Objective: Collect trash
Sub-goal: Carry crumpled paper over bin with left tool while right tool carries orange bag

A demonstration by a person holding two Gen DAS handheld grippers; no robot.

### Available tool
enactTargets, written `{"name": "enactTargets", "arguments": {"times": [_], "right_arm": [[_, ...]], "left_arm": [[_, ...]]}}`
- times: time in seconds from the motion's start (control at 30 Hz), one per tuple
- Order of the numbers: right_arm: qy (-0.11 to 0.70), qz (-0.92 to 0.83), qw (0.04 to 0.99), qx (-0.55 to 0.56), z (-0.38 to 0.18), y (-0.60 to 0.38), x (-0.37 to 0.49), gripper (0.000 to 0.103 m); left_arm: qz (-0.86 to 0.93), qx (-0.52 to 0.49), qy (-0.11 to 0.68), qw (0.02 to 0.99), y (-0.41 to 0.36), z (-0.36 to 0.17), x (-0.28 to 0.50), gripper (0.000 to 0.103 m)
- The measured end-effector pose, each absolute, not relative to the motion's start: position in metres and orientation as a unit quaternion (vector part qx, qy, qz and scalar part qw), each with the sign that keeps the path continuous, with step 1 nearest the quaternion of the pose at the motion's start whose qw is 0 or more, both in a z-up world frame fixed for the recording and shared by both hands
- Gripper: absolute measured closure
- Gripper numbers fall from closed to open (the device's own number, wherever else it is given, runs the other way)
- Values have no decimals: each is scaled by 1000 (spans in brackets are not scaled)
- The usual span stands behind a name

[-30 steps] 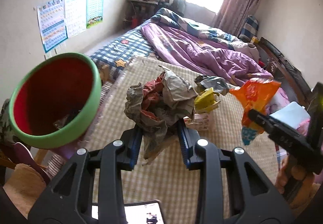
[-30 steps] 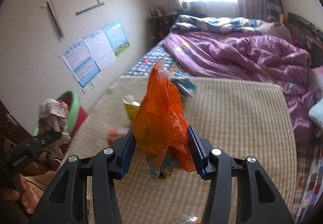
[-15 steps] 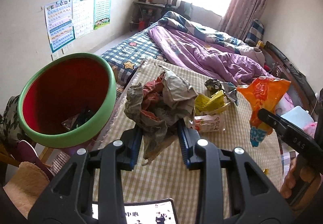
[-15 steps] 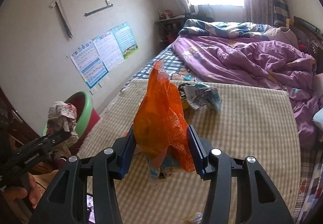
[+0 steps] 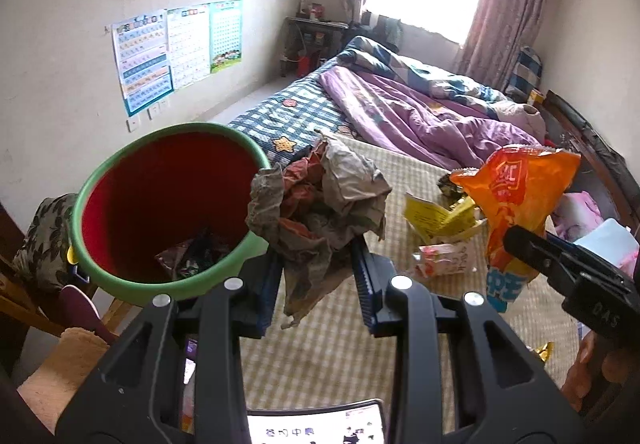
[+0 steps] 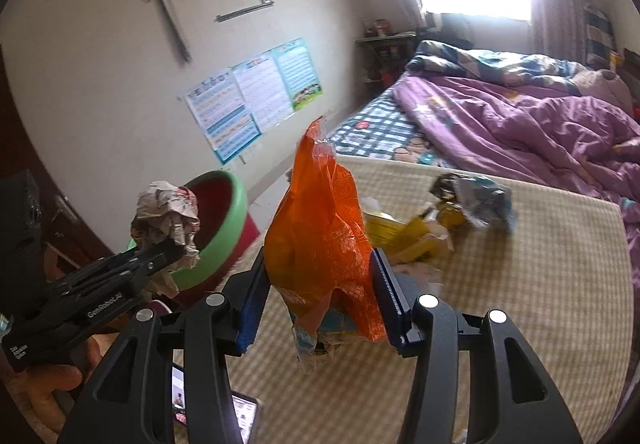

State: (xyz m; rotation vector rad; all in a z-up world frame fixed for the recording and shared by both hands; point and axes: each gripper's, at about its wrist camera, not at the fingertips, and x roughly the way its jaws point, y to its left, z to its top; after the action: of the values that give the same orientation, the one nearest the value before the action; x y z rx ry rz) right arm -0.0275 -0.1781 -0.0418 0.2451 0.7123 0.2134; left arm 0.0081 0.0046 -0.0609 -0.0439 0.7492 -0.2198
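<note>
The left gripper (image 5: 318, 280) jaws clamp a crumpled paper wad (image 5: 320, 199) just right of the green-rimmed bin (image 5: 92, 203), which already holds scraps, the right gripper (image 6: 320, 308) jaws pinch an orange snack bag (image 6: 324, 240), while yellow wrappers (image 5: 436, 217) and a foil packet (image 6: 472, 195) beyond both remain on the bed mat (image 5: 328, 352), nothing blocking the way.

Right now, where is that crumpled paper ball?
The crumpled paper ball is clamped in the left hand-held gripper, just right of the green bin, above the mat's edge.
</note>
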Motion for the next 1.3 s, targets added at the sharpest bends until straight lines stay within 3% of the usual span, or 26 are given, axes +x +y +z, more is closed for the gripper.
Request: {"name": "enactTargets", "arguments": {"times": [1.3], "right_arm": [[353, 179, 915, 81, -48, -74, 37, 54]], "left_arm": [[-40, -42, 375, 925, 90, -83, 46, 71]]}}
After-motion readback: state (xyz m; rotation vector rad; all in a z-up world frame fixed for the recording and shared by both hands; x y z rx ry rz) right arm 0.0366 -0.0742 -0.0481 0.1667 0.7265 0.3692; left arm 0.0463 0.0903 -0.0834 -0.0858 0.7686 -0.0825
